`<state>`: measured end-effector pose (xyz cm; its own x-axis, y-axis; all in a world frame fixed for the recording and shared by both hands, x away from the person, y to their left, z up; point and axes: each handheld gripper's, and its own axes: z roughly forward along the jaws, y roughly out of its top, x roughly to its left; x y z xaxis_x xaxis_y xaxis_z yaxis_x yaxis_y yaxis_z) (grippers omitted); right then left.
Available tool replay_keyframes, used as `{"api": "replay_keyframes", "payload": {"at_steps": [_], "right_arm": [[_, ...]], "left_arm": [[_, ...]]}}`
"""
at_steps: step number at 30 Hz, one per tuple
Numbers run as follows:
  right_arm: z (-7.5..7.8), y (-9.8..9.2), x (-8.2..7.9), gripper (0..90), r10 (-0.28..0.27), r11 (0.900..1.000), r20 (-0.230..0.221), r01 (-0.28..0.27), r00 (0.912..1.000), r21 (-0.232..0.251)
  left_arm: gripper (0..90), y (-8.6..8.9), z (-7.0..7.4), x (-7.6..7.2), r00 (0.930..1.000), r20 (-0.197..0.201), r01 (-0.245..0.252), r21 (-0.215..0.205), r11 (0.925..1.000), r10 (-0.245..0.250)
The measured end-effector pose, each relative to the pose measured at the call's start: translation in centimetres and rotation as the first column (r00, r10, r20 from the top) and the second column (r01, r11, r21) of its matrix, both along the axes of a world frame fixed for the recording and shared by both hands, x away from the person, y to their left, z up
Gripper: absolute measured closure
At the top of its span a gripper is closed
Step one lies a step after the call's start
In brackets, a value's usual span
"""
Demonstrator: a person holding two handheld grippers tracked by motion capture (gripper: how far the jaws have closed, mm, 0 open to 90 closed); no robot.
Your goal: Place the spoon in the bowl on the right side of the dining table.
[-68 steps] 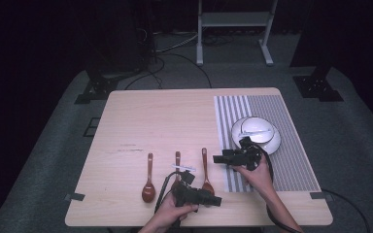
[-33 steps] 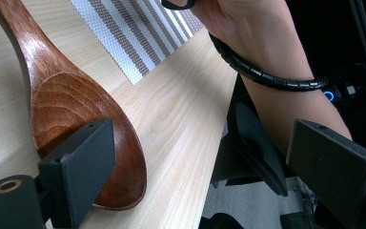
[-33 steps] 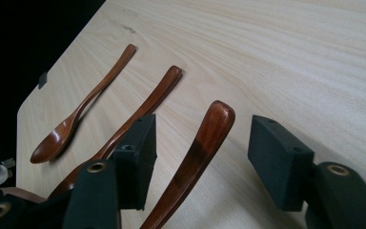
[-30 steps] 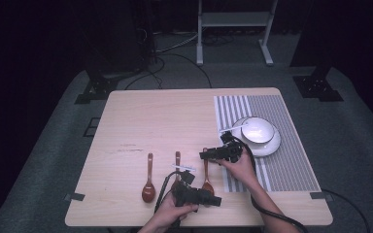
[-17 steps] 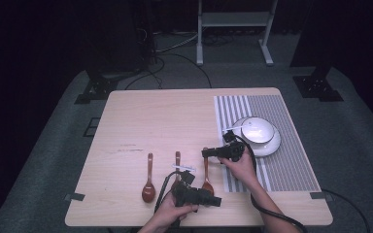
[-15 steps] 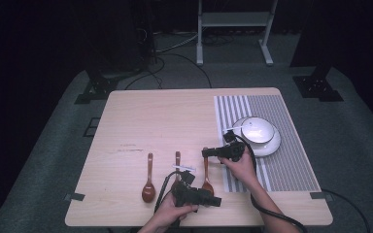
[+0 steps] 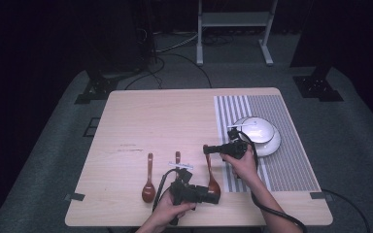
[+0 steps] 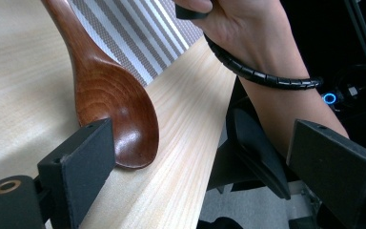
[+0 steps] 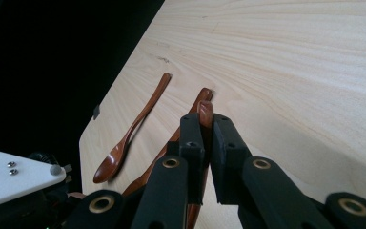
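Three brown wooden spoons lie near the table's front edge: a left spoon [image 7: 148,177] [image 9: 132,128], a middle spoon [image 7: 177,158] [image 9: 171,143] and a right spoon [image 7: 210,175] [image 8: 109,95]. My right gripper [image 7: 207,149] [image 9: 205,123] points left. Its jaws have just been closing and are now shut on the far tip of the right spoon's handle. My left gripper [image 7: 215,196] [image 8: 214,143] lies low at the front and is open wide. The right spoon's bowl rests on the table just beside its left jaw.
A white bowl on a white plate [image 7: 255,132] stands on a grey striped placemat [image 7: 286,167] at the table's right. In the left gripper view the right hand's wrist [image 8: 271,81] with its black cable crosses close ahead, over the table's front edge.
My right gripper moved left from beside the white bowl to the right spoon's handle tip, and its jaws closed on it. The left gripper stayed put.
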<state>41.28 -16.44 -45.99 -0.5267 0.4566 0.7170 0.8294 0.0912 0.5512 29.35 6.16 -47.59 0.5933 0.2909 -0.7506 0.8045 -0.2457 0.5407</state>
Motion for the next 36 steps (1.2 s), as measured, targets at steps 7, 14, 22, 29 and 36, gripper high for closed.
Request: {"api": "replay_keyframes", "payload": {"at_steps": [7, 14, 22, 29, 36], "right_arm": [[0.5, -0.7, 0.0, 83.9, -0.016, 1.000, -0.008, 0.016, 0.9998, 0.023], [1.4, -1.7, 0.0, 83.9, -0.046, 0.998, -0.007, 0.047, 0.9989, 0.053], [2.9, -3.5, 0.1, 83.8, -0.101, 0.993, 0.014, 0.100, 0.9947, 0.070], [3.8, -5.2, 0.3, 83.9, -0.153, 0.985, 0.016, 0.151, 0.9881, 0.082], [4.6, -7.4, 0.6, 83.8, -0.221, 0.971, 0.014, 0.219, 0.9752, 0.098]], "left_arm": [[8.0, 0.8, 0.6, 0.3, 0.9996, 0.011, -0.025, -0.010, 0.9996, 0.025], [7.9, 1.9, 1.4, 0.7, 0.9979, 0.035, -0.053, -0.023, 0.9983, 0.054], [8.0, 2.8, 2.0, 1.0, 0.9957, 0.052, -0.075, -0.031, 0.9967, 0.077], [7.9, 3.1, 2.1, 1.1, 0.9947, 0.056, -0.085, -0.033, 0.9959, 0.086], [7.9, 3.3, 2.1, 1.2, 0.9940, 0.055, -0.093, -0.031, 0.9952, 0.094]]}}
